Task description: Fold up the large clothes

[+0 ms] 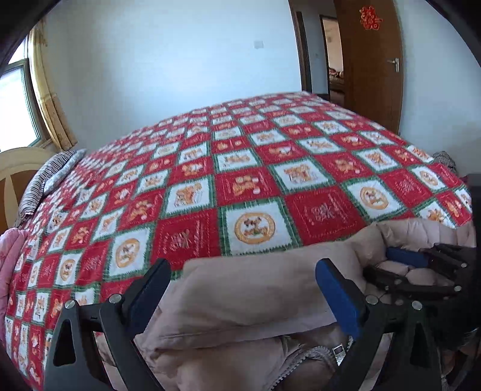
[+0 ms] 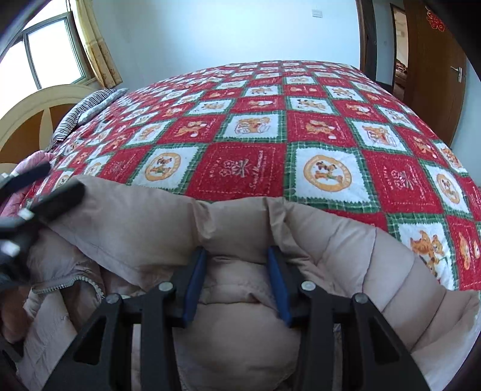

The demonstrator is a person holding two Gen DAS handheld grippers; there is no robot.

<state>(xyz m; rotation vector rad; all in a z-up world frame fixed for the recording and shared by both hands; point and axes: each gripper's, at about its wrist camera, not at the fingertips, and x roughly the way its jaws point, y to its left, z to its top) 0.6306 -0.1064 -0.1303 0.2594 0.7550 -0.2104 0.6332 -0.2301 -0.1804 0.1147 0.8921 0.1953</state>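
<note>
Left wrist view: the left gripper (image 1: 240, 288) stands with jaws spread wide, a fold of the beige padded jacket (image 1: 255, 297) lying between the pads without either pressing on it. The jacket sits at the near edge of the bed, on a red, white and green checked quilt (image 1: 240, 180). The right gripper (image 1: 421, 267) appears at the right edge, over the same garment.

Surroundings: striped pillow (image 1: 48, 180) and pale headboard (image 1: 21, 168) at left, pink bedding (image 1: 9, 258) at the near left, curtain (image 1: 51, 99) beside the window (image 1: 15, 105), brown door (image 1: 372, 60) bearing a red paper ornament (image 1: 369, 18), too blurred to read.

Right wrist view: the right gripper (image 2: 237, 279) has its blue pads (image 2: 195, 279) narrowed onto a puffed section of the jacket (image 2: 240, 234), which bulges between them. Only this view shows the jacket's zipper (image 2: 66, 282) run clearly and the quilt (image 2: 300, 120) lettering; one red square (image 2: 237, 168) carries script that cannot be read with certainty. The left gripper (image 2: 36, 195) enters at the left, blurred.
</note>
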